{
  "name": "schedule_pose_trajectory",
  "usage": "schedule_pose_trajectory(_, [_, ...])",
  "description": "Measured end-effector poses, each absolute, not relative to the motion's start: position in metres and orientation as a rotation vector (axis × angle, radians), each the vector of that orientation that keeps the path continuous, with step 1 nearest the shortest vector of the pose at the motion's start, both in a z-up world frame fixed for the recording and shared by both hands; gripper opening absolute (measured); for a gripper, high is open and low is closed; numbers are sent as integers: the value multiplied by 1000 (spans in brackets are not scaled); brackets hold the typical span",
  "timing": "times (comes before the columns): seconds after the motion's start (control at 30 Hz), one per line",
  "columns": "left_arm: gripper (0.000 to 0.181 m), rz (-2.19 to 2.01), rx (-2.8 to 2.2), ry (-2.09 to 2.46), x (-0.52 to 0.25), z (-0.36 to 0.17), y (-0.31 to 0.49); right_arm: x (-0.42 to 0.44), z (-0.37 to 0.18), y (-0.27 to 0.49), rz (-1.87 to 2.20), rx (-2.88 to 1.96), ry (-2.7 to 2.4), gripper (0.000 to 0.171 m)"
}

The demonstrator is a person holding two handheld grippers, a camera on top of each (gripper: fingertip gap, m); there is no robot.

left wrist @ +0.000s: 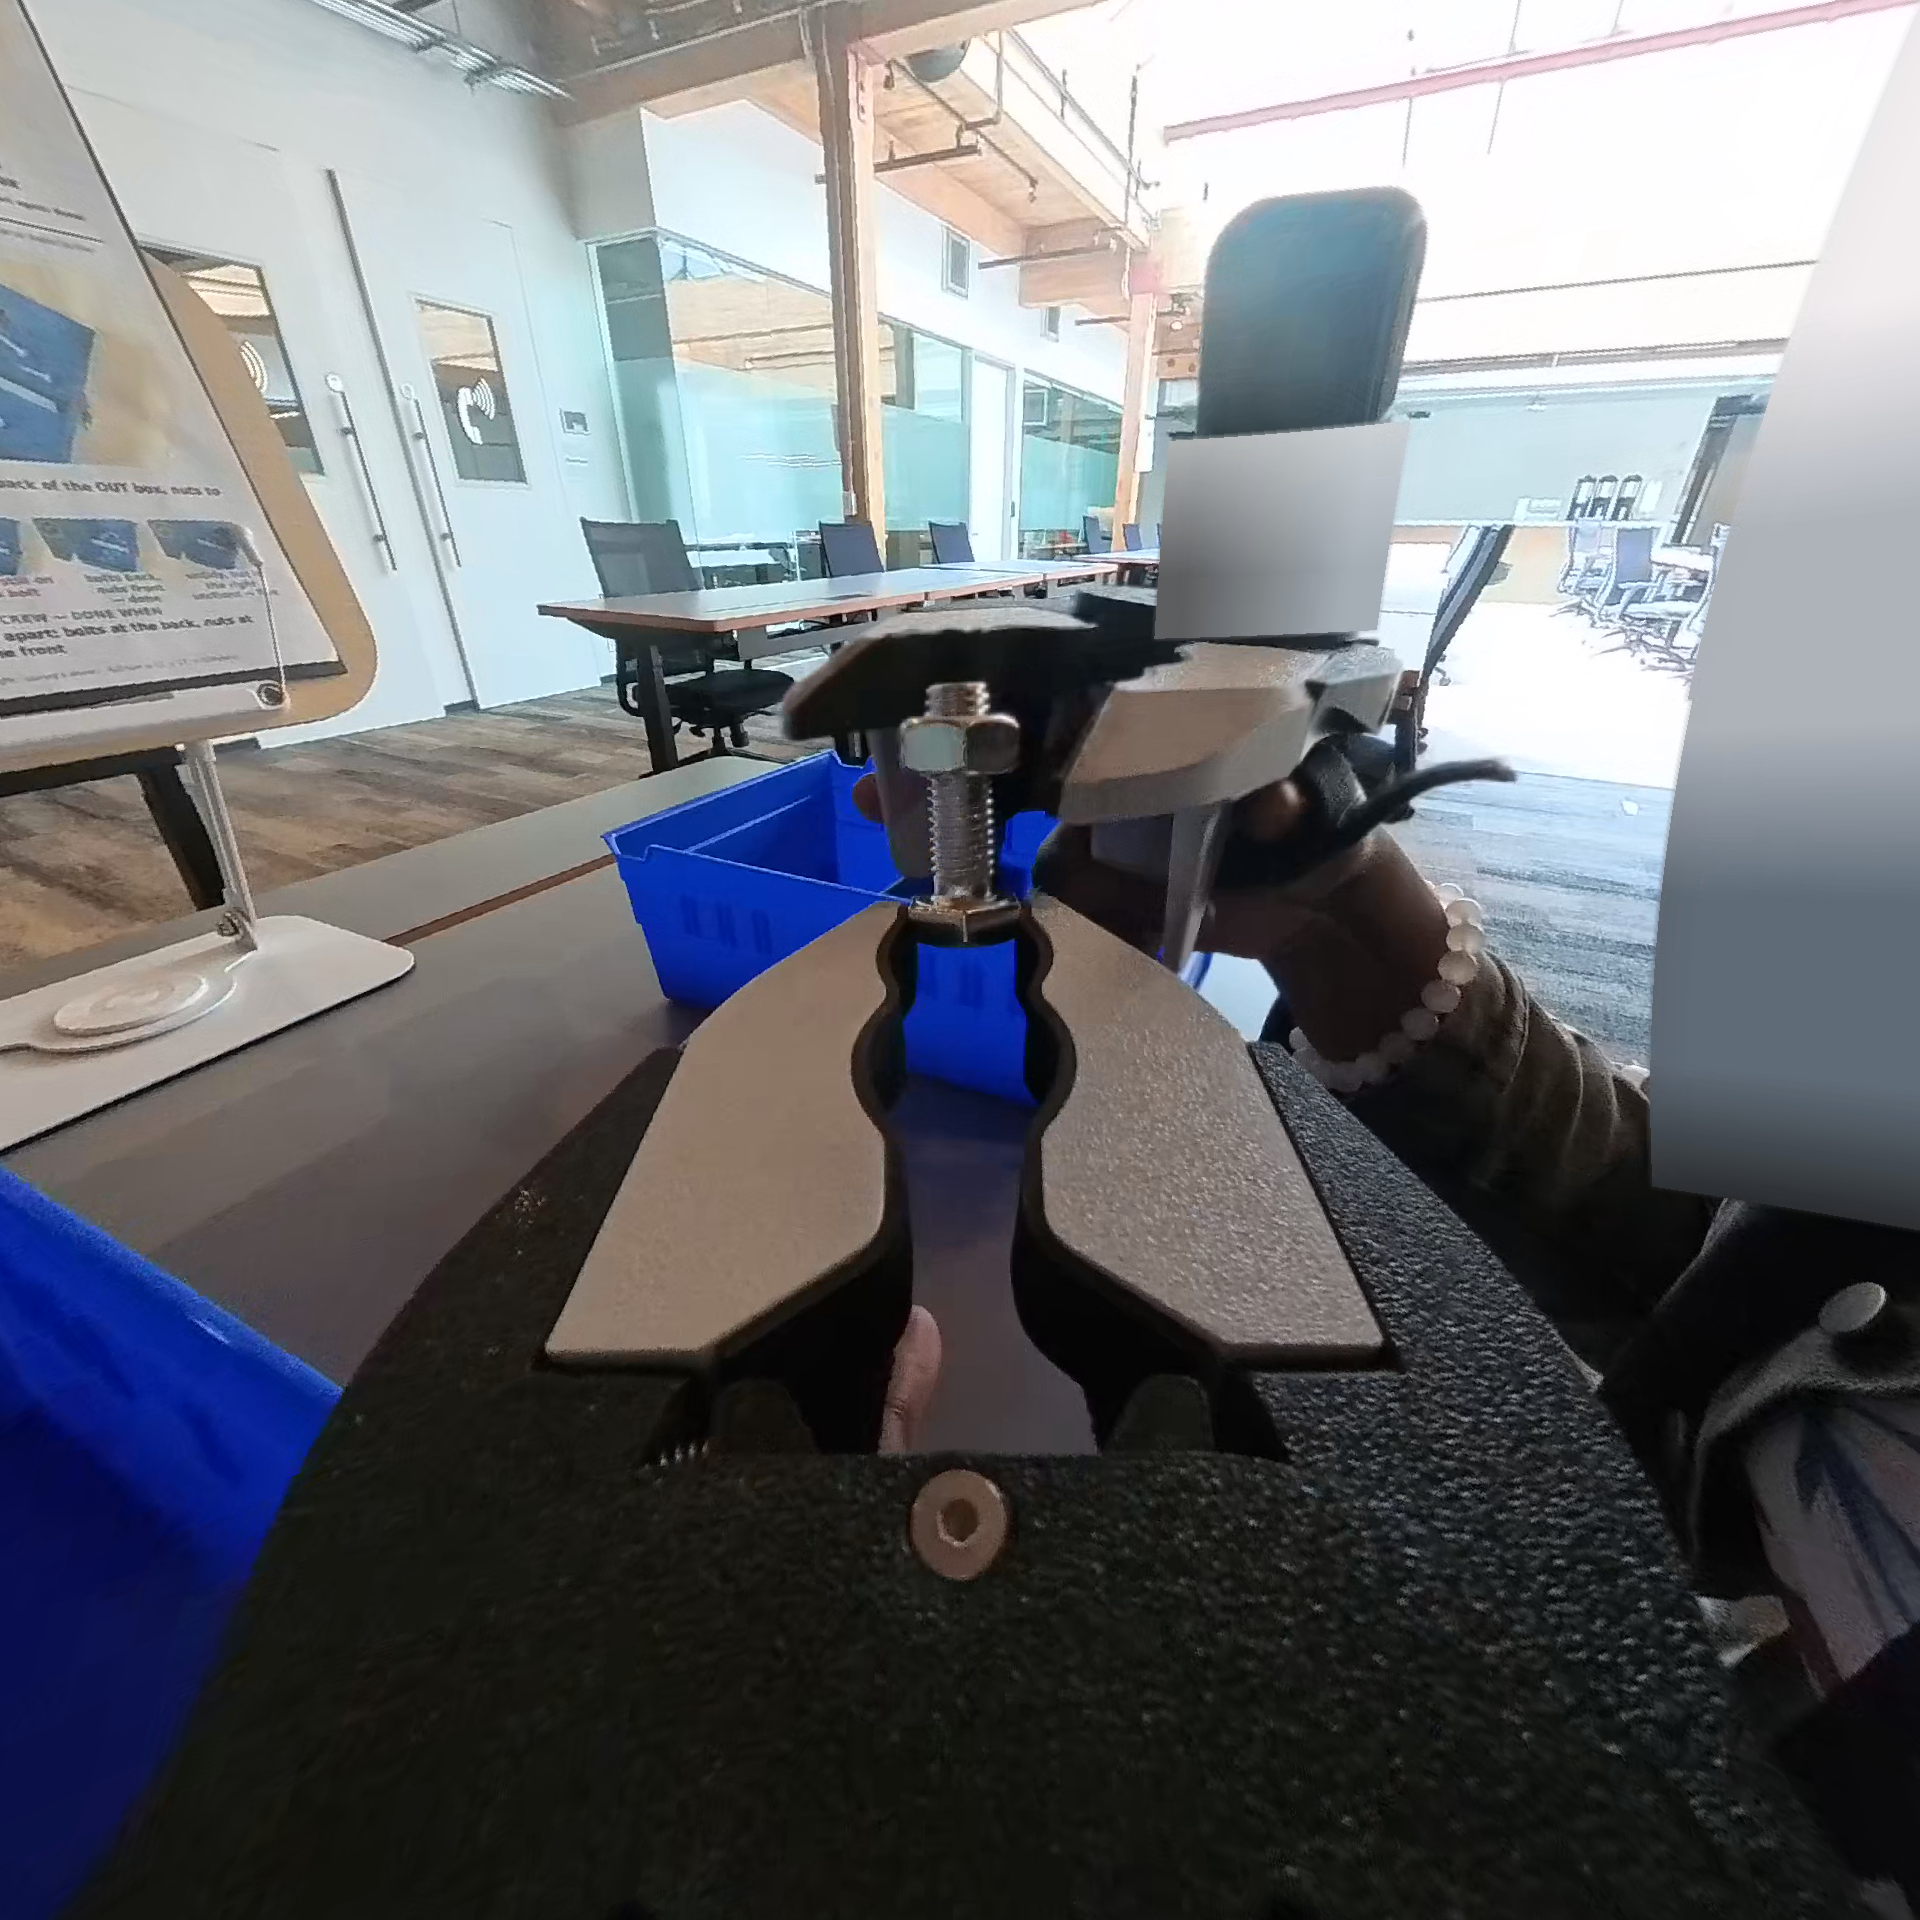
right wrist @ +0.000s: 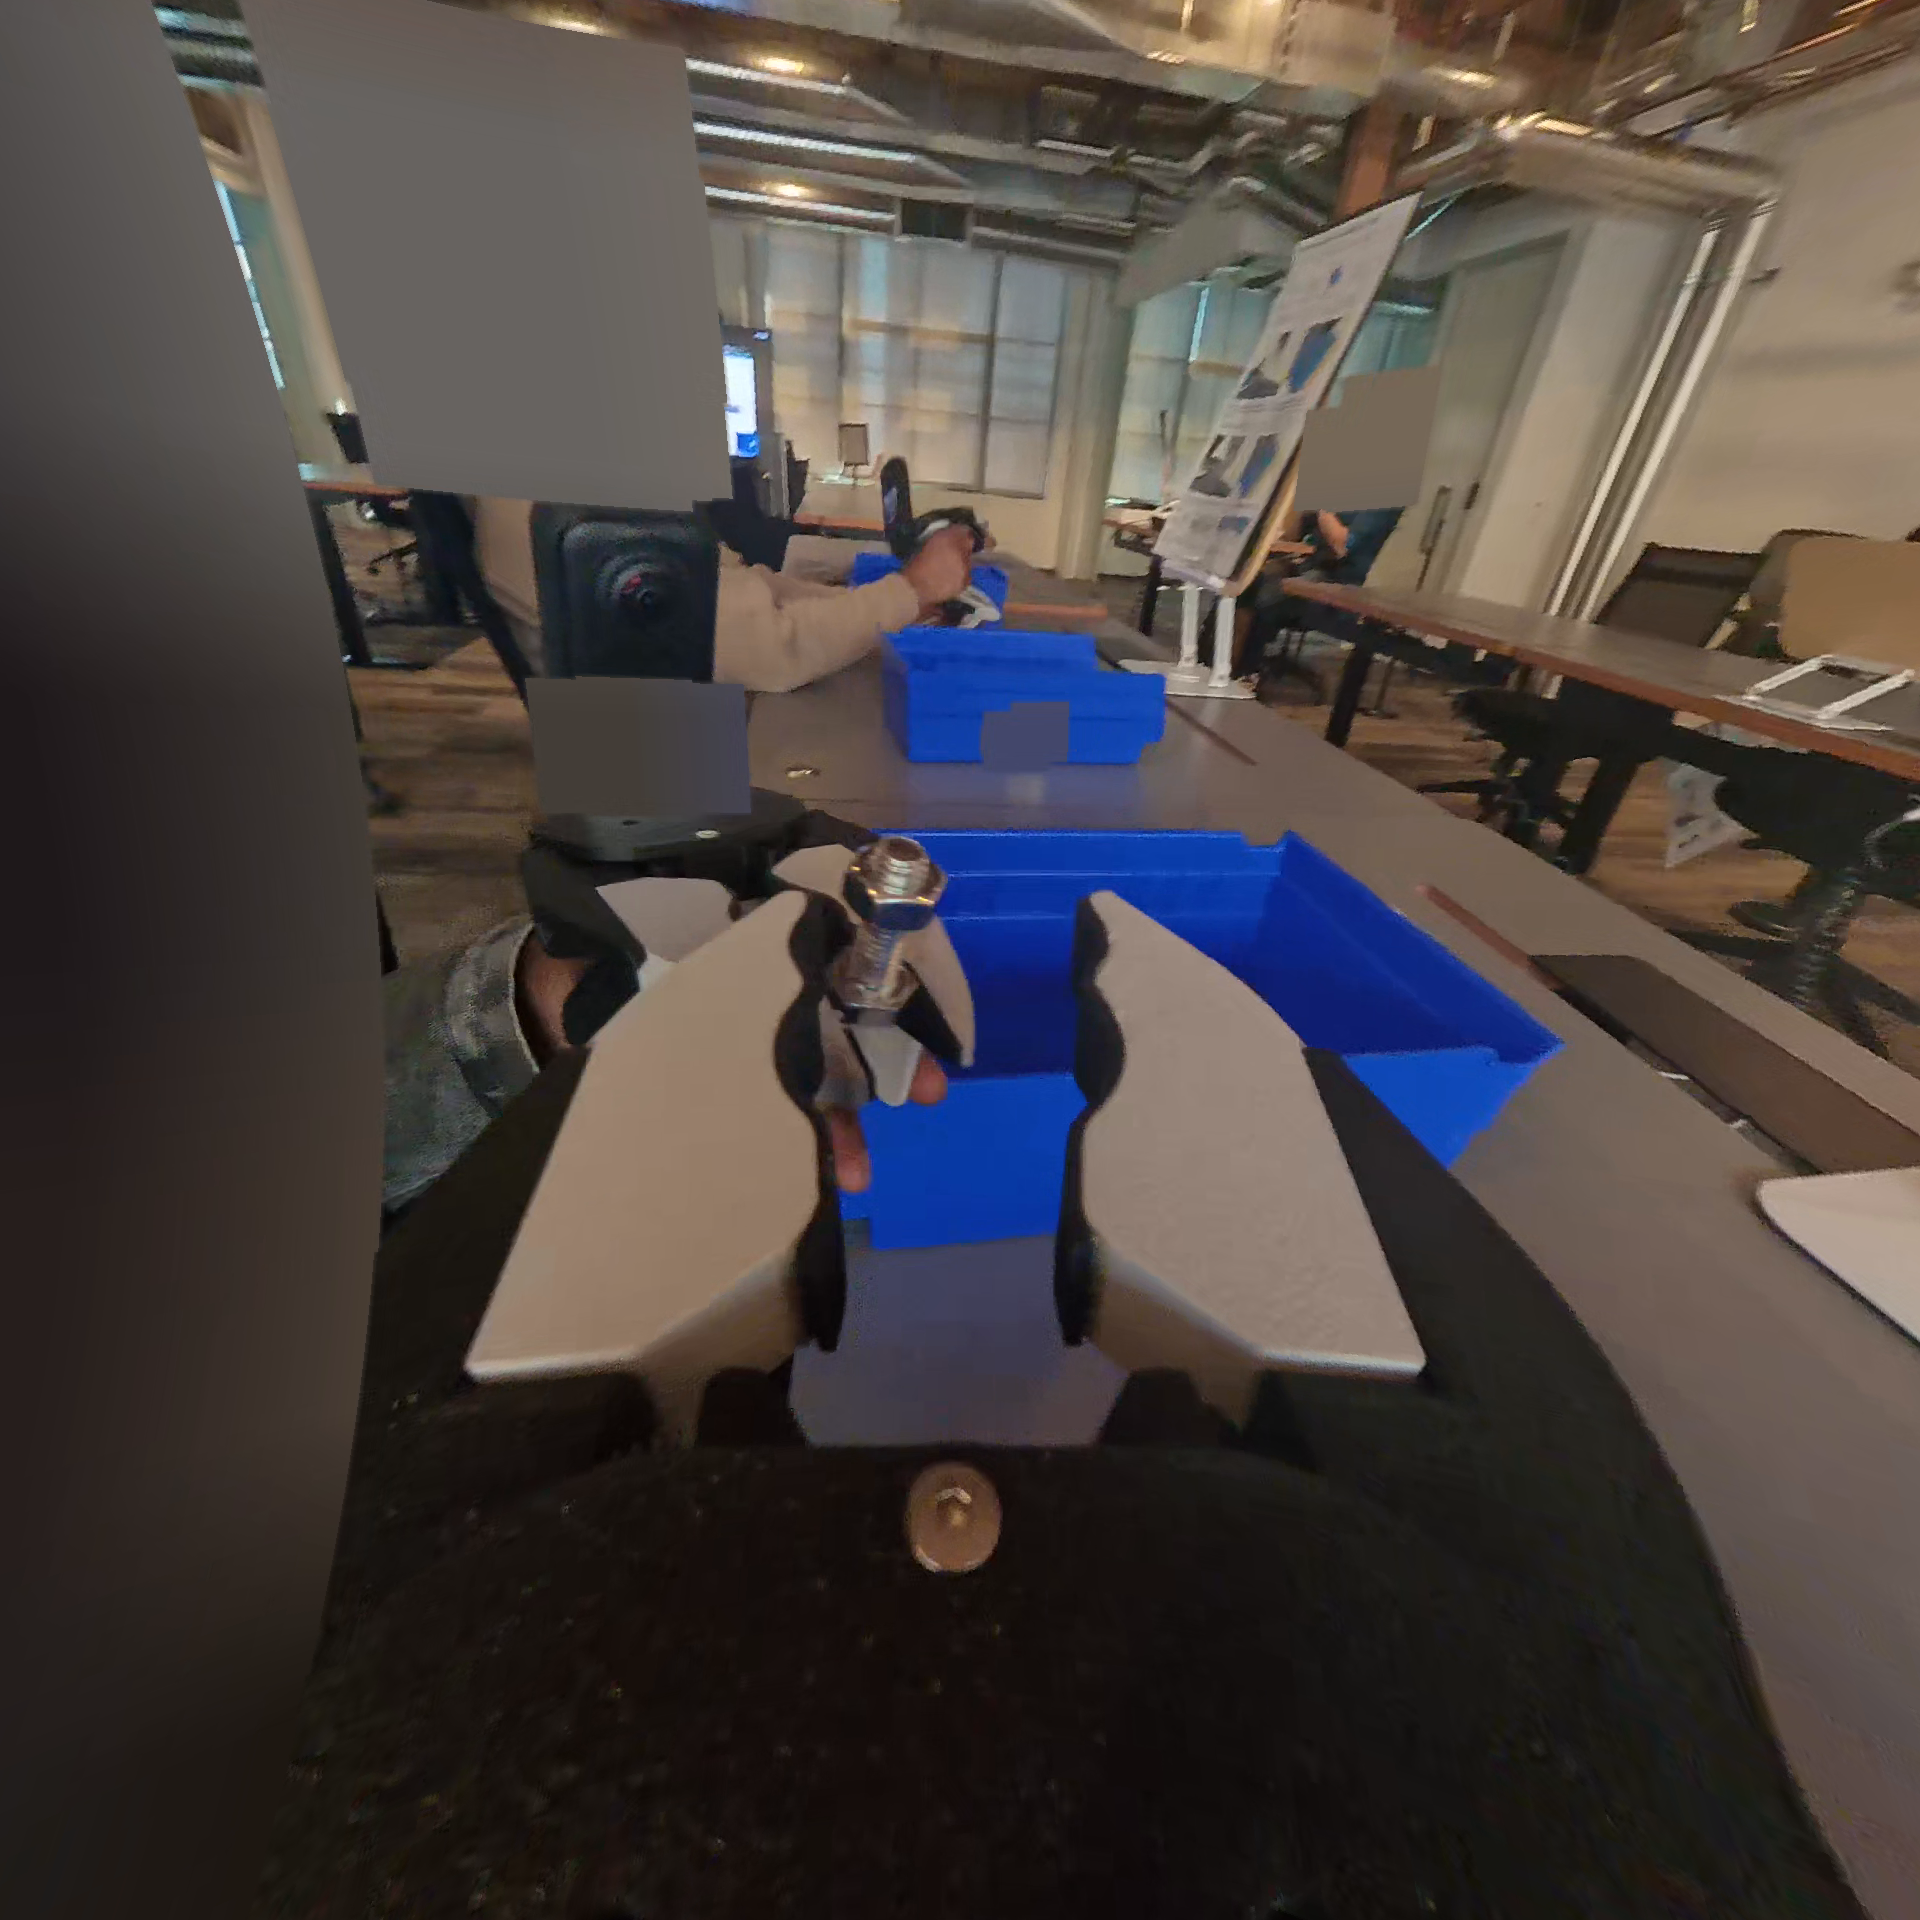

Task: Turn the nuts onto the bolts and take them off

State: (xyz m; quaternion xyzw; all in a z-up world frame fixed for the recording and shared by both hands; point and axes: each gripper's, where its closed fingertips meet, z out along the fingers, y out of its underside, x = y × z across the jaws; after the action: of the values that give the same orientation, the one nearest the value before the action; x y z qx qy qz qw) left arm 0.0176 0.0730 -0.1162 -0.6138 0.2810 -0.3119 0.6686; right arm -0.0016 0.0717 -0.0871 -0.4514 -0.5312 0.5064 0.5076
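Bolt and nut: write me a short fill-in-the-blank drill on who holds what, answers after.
1. The left gripper is shut on the bolt's ____.
2. The nut sits near the bolt's ____ end, far from the head.
3. The right gripper's jaws stand ____, gripping nothing.
4. Behind the bolt stands a bin coloured ____.

Missing words: head; threaded; open; blue
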Motion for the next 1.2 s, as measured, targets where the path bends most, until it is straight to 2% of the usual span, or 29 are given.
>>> schedule_pose_trajectory(0.13, [18, -711, -1353, 618, 15, -111, 71, -1, -87, 79, 1208, -1104, -1261, 45])
schedule_pose_trajectory(0.2, [17, -728, -1337, 609, 12, -107, 68, 12, -87, 93, 1181, -1123, -1204, 16])
schedule_pose_trajectory(0.23, [18, -723, -1337, 605, 10, -106, 69, 17, -87, 98, 1175, -1126, -1186, 11])
schedule_pose_trajectory(0.27, [17, -719, -1341, 610, 10, -107, 69, 18, -86, 96, 1197, -1121, -1185, 11])
schedule_pose_trajectory(0.37, [18, -719, -1343, 623, 14, -109, 71, 6, -80, 78, 1270, -1090, -1227, 42])
schedule_pose_trajectory(0.43, [18, -713, -1342, 632, 18, -110, 70, -4, -78, 70, 1268, -1078, -1253, 55])
schedule_pose_trajectory(0.57, [17, -713, -1326, 622, 14, -106, 68, 3, -78, 80, 1273, -1100, -1235, 49])
schedule_pose_trajectory(0.6, [17, -726, -1318, 615, 12, -104, 67, 9, -79, 87, 1258, -1112, -1209, 26])
schedule_pose_trajectory(0.67, [17, -716, -1321, 610, 9, -105, 67, 18, -78, 93, 1240, -1103, -1180, 15])
schedule_pose_trajectory(0.7, [18, -706, -1325, 613, 9, -105, 68, 18, -77, 90, 1254, -1095, -1191, 16])
schedule_pose_trajectory(0.87, [18, -706, -1329, 629, 15, -108, 68, -5, -73, 67, 1260, -1062, -1259, 55])
schedule_pose_trajectory(0.97, [18, -703, -1328, 620, 14, -108, 68, -4, -74, 75, 1238, -1086, -1243, 54])
schedule_pose_trajectory(1.0, [17, -711, -1319, 620, 12, -106, 67, 2, -74, 79, 1245, -1093, -1229, 47])
schedule_pose_trajectory(1.03, [17, -722, -1314, 618, 11, -105, 66, 10, -73, 86, 1231, -1098, -1189, 25])
schedule_pose_trajectory(1.1, [17, -703, -1323, 615, 8, -106, 67, 21, -71, 93, 1228, -1092, -1154, 12])
schedule_pose_trajectory(1.13, [17, -699, -1327, 618, 9, -107, 68, 21, -71, 89, 1246, -1089, -1169, 14])
schedule_pose_trajectory(1.2, [18, -710, -1330, 626, 12, -109, 68, 10, -73, 78, 1243, -1085, -1222, 37])
